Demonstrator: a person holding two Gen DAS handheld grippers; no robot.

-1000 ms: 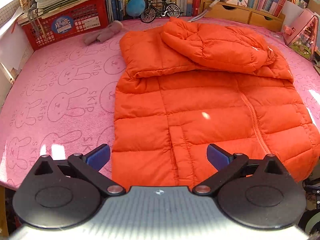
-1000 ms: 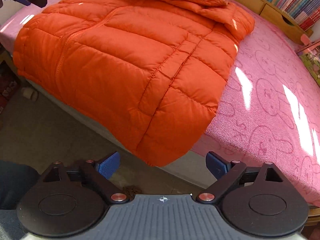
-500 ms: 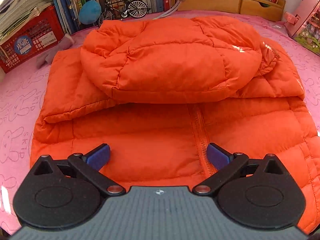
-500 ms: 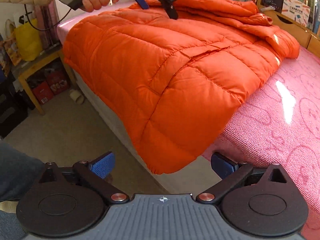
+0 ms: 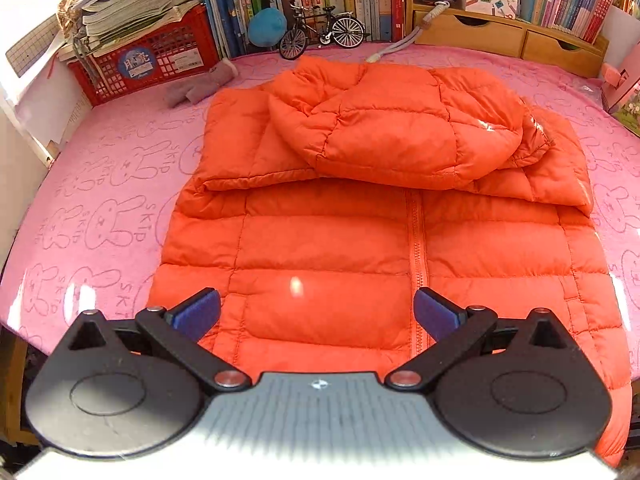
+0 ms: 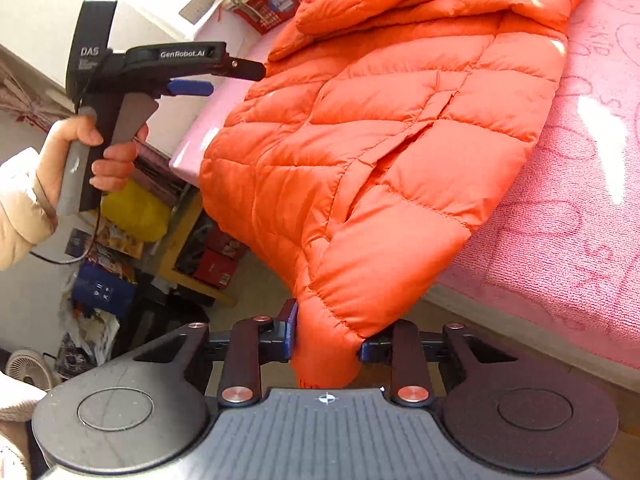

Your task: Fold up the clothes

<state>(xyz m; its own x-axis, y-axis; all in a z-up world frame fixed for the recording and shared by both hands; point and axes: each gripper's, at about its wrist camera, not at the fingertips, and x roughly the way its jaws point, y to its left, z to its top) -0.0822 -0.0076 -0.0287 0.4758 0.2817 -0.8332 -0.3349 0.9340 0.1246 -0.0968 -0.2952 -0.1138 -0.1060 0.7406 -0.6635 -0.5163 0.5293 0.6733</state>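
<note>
An orange puffer jacket (image 5: pixel 340 248) lies front up on the pink bunny-print table cover (image 5: pixel 100 184), its hood folded down over the chest. My left gripper (image 5: pixel 316 308) hovers open above the hem, left of the zip, holding nothing. From the right wrist view, the left gripper (image 6: pixel 228 80) is held by a hand above the table's near edge. The jacket (image 6: pixel 400 120) hangs one bottom corner over that edge. My right gripper (image 6: pixel 328 344) is closing its jaws on that corner, and the blue pads press the fabric from both sides.
At the table's back are a red basket (image 5: pixel 152 60) of papers, rows of books, a model bicycle (image 5: pixel 322 34), a grey cloth item (image 5: pixel 198 88) and wooden drawers (image 5: pixel 500 36). Below the table edge sit a yellow bag (image 6: pixel 136 212), boxes and a small fan (image 6: pixel 24 368).
My right gripper moved up to the jacket's hanging corner and its jaws went from wide to pinching it. The left gripper drew back from the hood toward the hem, still open.
</note>
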